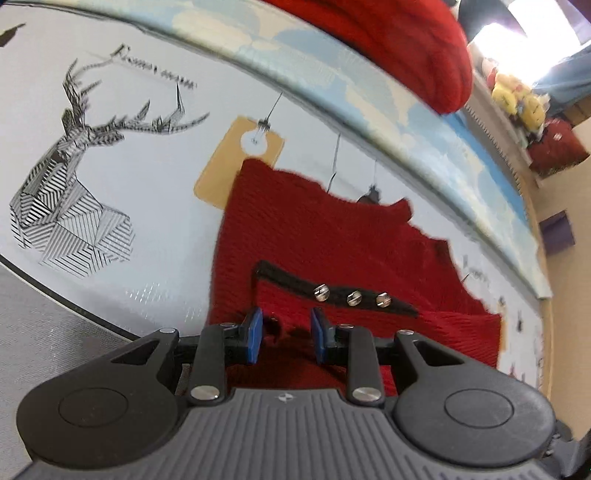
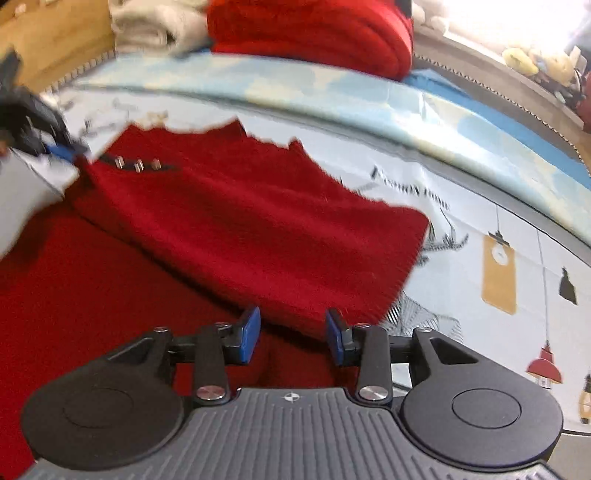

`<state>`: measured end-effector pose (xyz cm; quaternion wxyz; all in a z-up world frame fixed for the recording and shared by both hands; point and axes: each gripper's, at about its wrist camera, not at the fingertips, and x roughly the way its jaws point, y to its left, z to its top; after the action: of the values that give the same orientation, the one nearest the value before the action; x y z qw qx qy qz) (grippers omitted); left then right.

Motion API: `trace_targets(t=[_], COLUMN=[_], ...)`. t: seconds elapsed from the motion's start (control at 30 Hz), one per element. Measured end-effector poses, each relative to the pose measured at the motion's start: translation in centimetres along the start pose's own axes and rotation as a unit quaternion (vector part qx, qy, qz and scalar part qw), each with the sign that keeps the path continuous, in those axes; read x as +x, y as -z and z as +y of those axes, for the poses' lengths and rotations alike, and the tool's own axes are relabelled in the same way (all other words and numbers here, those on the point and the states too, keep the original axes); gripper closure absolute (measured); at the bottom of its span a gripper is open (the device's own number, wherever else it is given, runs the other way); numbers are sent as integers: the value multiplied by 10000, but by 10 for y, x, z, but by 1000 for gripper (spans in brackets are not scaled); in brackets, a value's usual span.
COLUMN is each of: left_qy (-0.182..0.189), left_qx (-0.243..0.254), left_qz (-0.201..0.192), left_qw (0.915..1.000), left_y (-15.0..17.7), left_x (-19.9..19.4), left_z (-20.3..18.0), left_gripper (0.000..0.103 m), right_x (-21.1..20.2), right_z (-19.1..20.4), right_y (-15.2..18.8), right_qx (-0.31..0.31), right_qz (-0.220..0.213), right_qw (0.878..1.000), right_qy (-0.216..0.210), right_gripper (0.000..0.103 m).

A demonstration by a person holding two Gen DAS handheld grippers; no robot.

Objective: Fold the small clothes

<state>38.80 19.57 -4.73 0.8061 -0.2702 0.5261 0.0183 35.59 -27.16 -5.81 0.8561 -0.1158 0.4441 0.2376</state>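
A small red knit garment (image 1: pixel 325 236) with a black strap holding three silver buttons (image 1: pixel 352 297) lies on a white printed tablecloth (image 1: pixel 155 206). My left gripper (image 1: pixel 285 334) is open, its blue pads just above the garment's near edge. In the right wrist view the same garment (image 2: pixel 236 225) lies partly folded over itself, the buttons (image 2: pixel 137 165) at the far left. My right gripper (image 2: pixel 293 336) is open over the garment's near edge. The left gripper (image 2: pixel 59 149) shows blurred at the garment's far left corner; whether it touches the cloth cannot be told.
A folded red garment (image 2: pixel 314 33) and a pale folded cloth (image 2: pixel 155 26) lie at the back on a blue-and-cream cloth (image 1: pixel 332 77). Yellow plush toys (image 1: pixel 517 99) sit on a far shelf. The tablecloth has a deer print (image 1: pixel 70 192).
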Motion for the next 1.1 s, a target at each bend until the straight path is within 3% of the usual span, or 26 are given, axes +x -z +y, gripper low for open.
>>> trace_targets(t=[0.07,0.1,0.17,0.27,0.33,0.37,0.47,0.5,0.57,0.63,0.7,0.77,0.8,0.83,0.9,1.0,1.03,1.1], left_qy=[-97,-134,-27,294,90,-173,-1151,-1283,-1150,-675,-452,-631,-850,-1075,-1151,-724,-860,-1128], left_qx=[97,195,361,613,946,1060,1219,1289,1383,1394,1440,1646,1795,2001,2255,2160,2171,2334], left_qz=[77,42,-202,-906,-1124,-1030,-238,-296,-759,-999,-917,-298,85,214,-30,-207,-80,12], left_qw=[9999,9997,9991,9936,9891,9889,9856,9829,9808,9829,9843,9839,9800,9736,9674,9735,9723,9658], left_y=[2,3,0,-3,1,4,11,12,10,10,11,16,21,28,29,25,27,33], left_x=[8,6,-10,-50,-60,-55,-19,-18,-32,-42,-37,-12,2,12,7,0,6,12], left_z=[0,-3,-9,-23,-31,-32,-23,-22,-28,-33,-36,-37,-35,-35,-42,-39,-35,-33], left_gripper=[77,97,98,99,99,99,98,98,97,95,94,92,90,90,87,80,79,65], right_x=[2,4,14,29,37,43,73,78,80,78,78,88,91,90,81,77,82,85], right_z=[-6,-8,-11,-19,-27,-31,-31,-30,-33,-34,-30,-29,-29,-30,-31,-32,-33,-37], right_y=[-3,-5,-7,-10,-11,-11,-6,-4,-7,-12,-13,-7,-5,-6,-10,-8,-4,3], right_qx=[272,372,461,709,1017,1161,998,925,1129,1197,1062,934,921,958,1126,1092,1062,1169], right_qz=[-131,-162,-168,-164,-202,-120,525,659,707,623,578,750,765,748,607,429,572,667], right_qw=[9995,9991,9988,9970,9941,9925,9899,9888,9863,9860,9876,9873,9874,9873,9871,9891,9882,9870], right_qy=[-85,-90,48,274,327,367,865,965,973,982,998,1040,1032,1023,967,887,940,874], right_gripper=[62,62,62,62,62,62,60,54,54,54,54,53,52,52,52,53,51,49])
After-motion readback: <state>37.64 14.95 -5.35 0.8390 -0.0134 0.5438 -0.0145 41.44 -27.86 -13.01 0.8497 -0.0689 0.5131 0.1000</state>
